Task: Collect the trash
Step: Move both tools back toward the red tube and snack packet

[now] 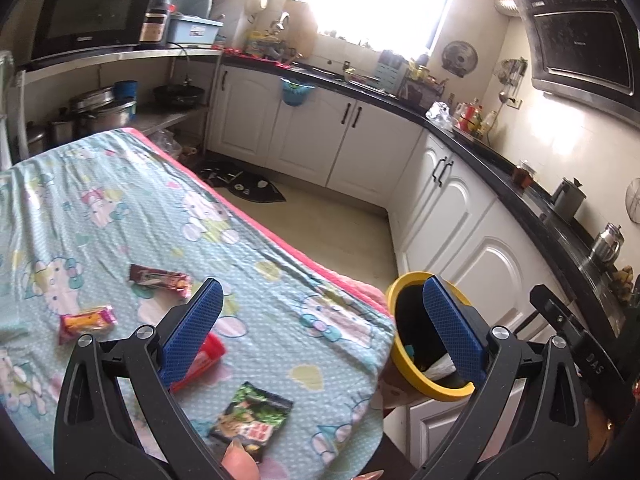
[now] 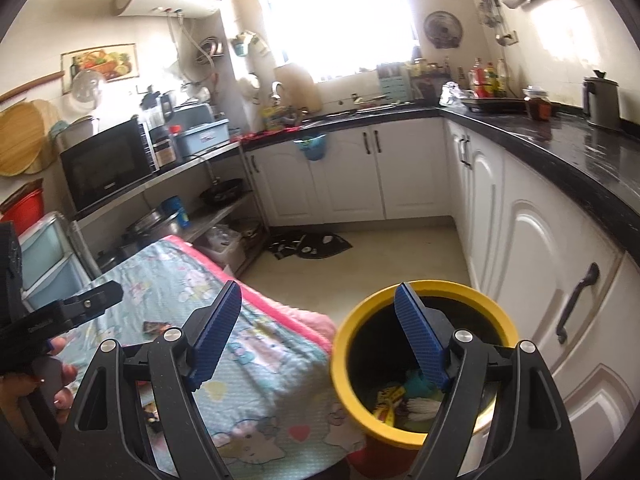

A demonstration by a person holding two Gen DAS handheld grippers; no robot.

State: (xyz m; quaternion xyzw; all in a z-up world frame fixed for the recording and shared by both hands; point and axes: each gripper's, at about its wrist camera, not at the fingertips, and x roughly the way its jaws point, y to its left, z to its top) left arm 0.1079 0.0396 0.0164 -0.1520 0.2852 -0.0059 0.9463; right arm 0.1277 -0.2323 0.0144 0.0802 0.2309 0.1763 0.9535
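Yellow-rimmed bin (image 2: 420, 356): stands on the floor just beside the corner of the cloth-covered table (image 1: 120, 208), against the white cabinets (image 2: 532, 264). Black inside. Contents visible from the right wrist view: a yellow wrapper (image 2: 386, 400), a white crumpled piece (image 2: 420, 408) and something teal (image 2: 418, 384).

Right gripper (image 2: 318, 338): jaws wide apart, nothing between the blue pads. One pad shows over the bin's mouth, the other over the table edge nearest the bin.

Left gripper (image 1: 322, 330): jaws wide apart, empty. It spans the table corner next to the bin, with one pad in front of the bin's rim. A fingertip (image 1: 240, 460) of the person shows at the bottom edge.

Trash on the table, listed by distance from the bin:
- green and black snack packet (image 1: 252, 420), nearest, close to the table edge.
- red wrapper (image 1: 204, 356), further in, partly hidden behind the left gripper's pad.
- brown bar wrapper (image 1: 160, 278), further still.
- pink and orange wrapper (image 1: 86, 322), farthest from the bin.

All four lie flat on the cloth, apart from one another.
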